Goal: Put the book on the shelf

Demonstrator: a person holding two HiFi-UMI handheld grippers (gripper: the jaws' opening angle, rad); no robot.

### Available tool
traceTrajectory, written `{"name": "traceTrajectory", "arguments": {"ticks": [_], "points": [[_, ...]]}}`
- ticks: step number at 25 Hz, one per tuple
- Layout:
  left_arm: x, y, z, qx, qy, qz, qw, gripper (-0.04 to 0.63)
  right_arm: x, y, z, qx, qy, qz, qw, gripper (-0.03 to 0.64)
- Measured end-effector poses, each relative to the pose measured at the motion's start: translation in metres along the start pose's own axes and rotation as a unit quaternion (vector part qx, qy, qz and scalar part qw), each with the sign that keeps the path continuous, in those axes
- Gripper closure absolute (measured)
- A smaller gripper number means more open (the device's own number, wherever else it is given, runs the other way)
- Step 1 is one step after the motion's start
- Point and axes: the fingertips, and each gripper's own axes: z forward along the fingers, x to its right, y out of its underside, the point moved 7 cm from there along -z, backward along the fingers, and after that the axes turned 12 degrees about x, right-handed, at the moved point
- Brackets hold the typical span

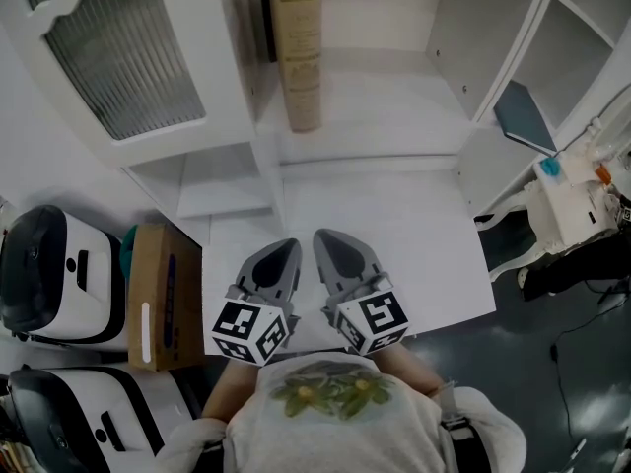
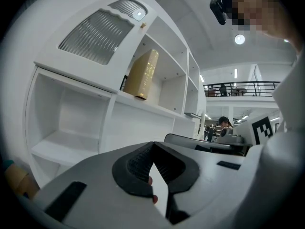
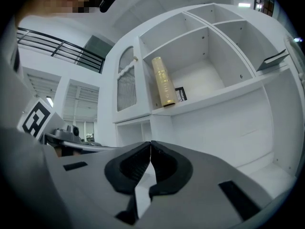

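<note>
A tan book point(image 1: 299, 52) stands upright on the white shelf point(image 1: 394, 116), against the compartment's left wall. It also shows in the left gripper view as the book point(image 2: 142, 74) and in the right gripper view as the book point(image 3: 163, 81). Both grippers are held low, close to the person's body and well short of the shelf. My left gripper point(image 1: 281, 257) is shut with nothing in it; its tips point(image 2: 152, 148) meet. My right gripper point(image 1: 328, 246) is shut and empty too, its tips point(image 3: 150, 145) touching.
A ribbed glass cabinet door point(image 1: 118, 47) stands open at the left. A brown cardboard box point(image 1: 163, 294) and white machines point(image 1: 54, 274) sit on the floor at the left. A dark flat item point(image 1: 523, 116) lies in the right shelf compartment. White equipment point(image 1: 577, 195) stands at right.
</note>
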Motion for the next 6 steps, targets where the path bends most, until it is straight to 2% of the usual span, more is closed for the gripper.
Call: {"name": "traceTrajectory", "arguments": {"ticks": [6], "points": [[0.002, 0.0059, -0.0062, -0.012, -0.004, 0.0, 0.9999, 0.568, -0.0014, 0.0075, -0.0058, -0.012, -0.001, 0.011, 1.0, 0.584]]}}
